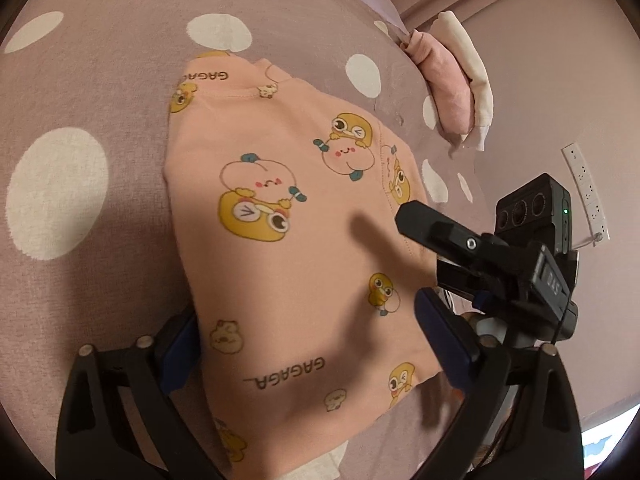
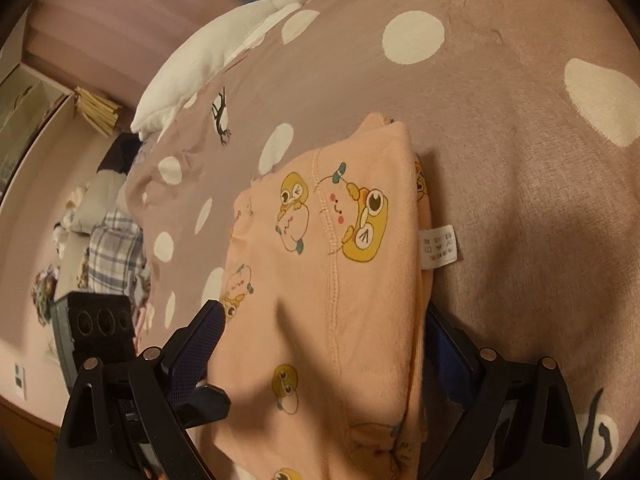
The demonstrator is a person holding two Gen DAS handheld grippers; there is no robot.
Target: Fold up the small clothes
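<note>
A folded peach-pink baby garment (image 1: pixel 288 240) with yellow duck and peach prints lies on a mauve bedspread (image 1: pixel 100 80) with white dots. My left gripper (image 1: pixel 308 344) is open, its jaws standing wide either side of the garment's near end. The right gripper (image 1: pixel 432 220) shows at the right in the left wrist view, its finger tips over the garment's right edge. In the right wrist view the same garment (image 2: pixel 340 280) lies between the right gripper's (image 2: pixel 324 328) wide-open jaws. A white care label (image 2: pixel 440 246) sticks out of its right side.
A folded pile of pink and cream clothes (image 1: pixel 456 84) lies at the bed's far right edge. A white pillow (image 2: pixel 216 56) sits at the back in the right wrist view. The left gripper (image 2: pixel 100 328), a checked cloth (image 2: pixel 116 252) and floor clutter are at the left.
</note>
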